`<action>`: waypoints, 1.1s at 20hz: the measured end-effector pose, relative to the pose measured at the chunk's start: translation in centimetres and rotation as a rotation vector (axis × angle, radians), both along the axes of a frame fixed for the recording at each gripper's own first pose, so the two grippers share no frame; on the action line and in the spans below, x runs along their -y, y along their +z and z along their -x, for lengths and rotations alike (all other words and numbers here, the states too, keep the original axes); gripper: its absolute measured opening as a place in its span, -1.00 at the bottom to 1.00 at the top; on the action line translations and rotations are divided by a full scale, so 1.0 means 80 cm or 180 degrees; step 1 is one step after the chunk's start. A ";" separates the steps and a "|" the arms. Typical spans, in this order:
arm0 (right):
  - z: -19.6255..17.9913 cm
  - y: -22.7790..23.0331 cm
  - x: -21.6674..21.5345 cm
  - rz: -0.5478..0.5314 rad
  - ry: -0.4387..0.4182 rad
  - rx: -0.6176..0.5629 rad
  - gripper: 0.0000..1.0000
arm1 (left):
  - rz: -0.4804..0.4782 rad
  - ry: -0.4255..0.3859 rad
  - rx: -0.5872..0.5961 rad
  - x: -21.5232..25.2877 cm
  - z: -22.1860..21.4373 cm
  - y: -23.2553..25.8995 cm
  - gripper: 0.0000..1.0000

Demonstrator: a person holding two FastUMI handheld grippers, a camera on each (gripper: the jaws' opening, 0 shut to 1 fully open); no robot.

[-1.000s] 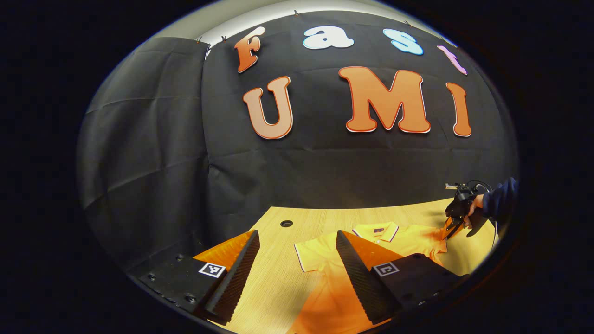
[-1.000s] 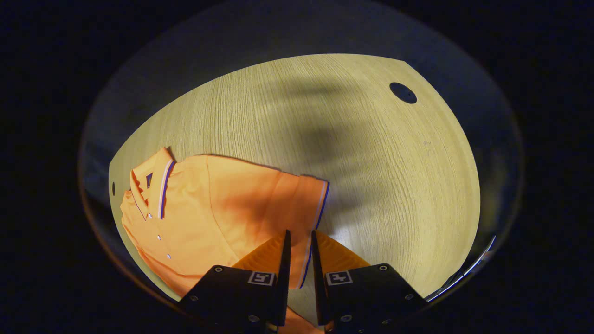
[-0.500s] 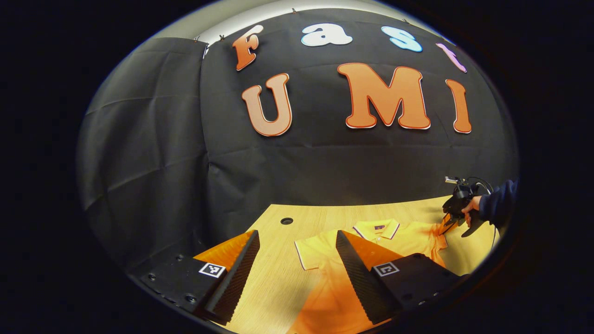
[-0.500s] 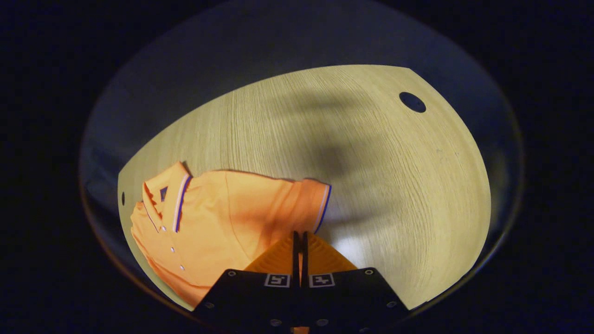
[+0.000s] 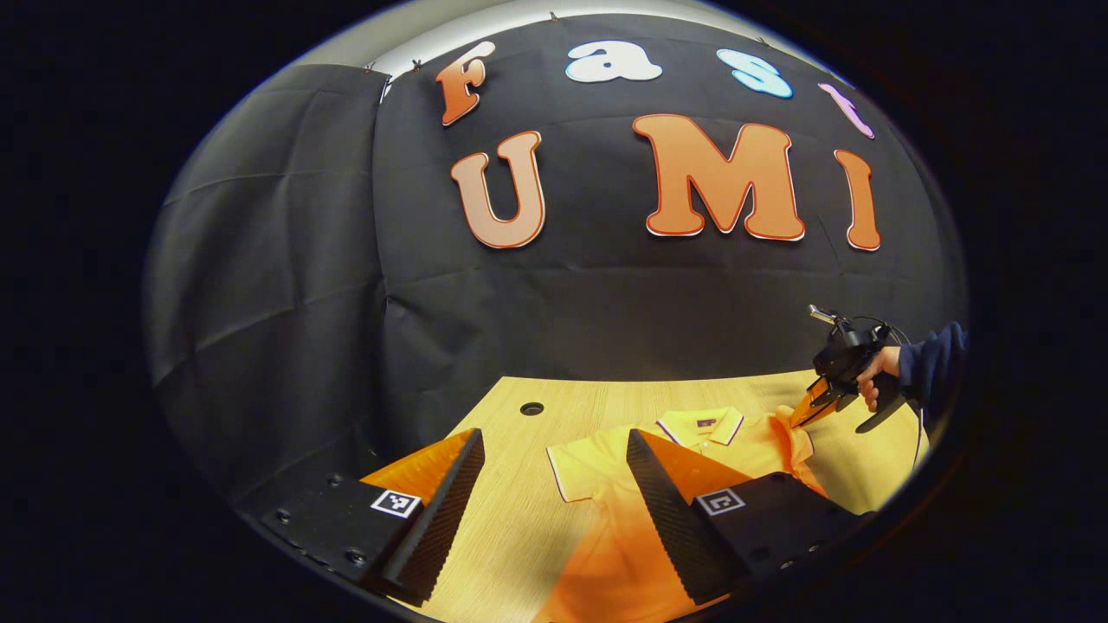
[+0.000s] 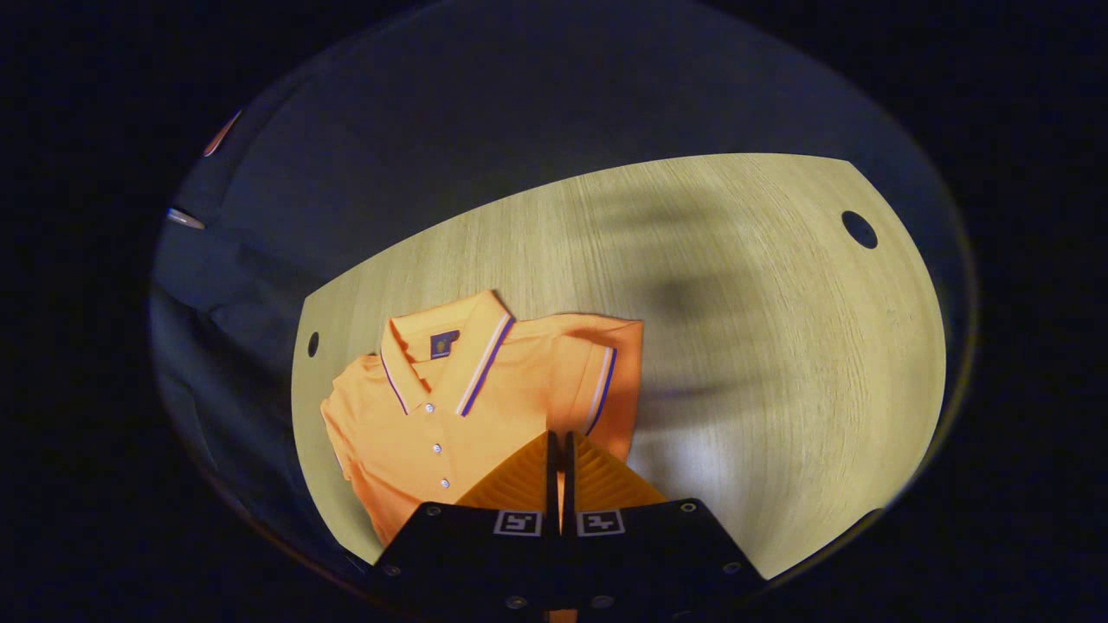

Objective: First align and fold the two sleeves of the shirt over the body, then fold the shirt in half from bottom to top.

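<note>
Shirt: an orange polo shirt lies face up on the tabletop, collar toward the booth wall.
Right gripper: the right gripper is clamped on the cuff end of 1 sleeve, both fingers pressing the cloth. In the left gripper view the same gripper hangs above the tabletop in a hand, with the sleeve lifted off the wood and drawn toward the collar.
Left gripper: the left gripper stands wide open and holds nothing, hovering low over the near part of the shirt.
Other sleeve: the 2nd sleeve lies flat and spread outward on the tabletop, untouched.
Progress: early, by the look of it. The 1st sleeve fold is under way but not laid down; the sleeve is raised and partly turned over the body.
Left to do: lay this sleeve flat on the body, fold the 2nd sleeve to match, then bring the bottom hem up to the top.
</note>
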State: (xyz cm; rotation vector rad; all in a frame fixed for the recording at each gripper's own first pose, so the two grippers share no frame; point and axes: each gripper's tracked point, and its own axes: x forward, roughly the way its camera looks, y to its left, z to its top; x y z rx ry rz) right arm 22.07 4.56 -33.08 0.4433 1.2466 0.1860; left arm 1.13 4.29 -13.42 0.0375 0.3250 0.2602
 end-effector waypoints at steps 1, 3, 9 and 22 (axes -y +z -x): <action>0.001 0.002 -0.009 -0.0020 0.0006 0.0008 -0.98 | 0.0007 0.0007 0.0001 -0.002 0.000 -0.002 0.99; -0.004 0.015 -0.029 -0.0188 0.0007 0.0069 -0.93 | 0.0060 0.0003 -0.0013 -0.001 0.001 -0.005 0.99; 0.002 0.042 -0.048 -0.0374 0.0146 0.0200 -0.04 | 0.0277 0.0026 -0.0296 -0.007 -0.002 -0.039 0.99; 0.051 0.150 0.019 0.0114 -0.0191 0.1186 0.95 | 0.1200 -0.0218 -0.1880 -0.031 -0.120 -0.216 0.96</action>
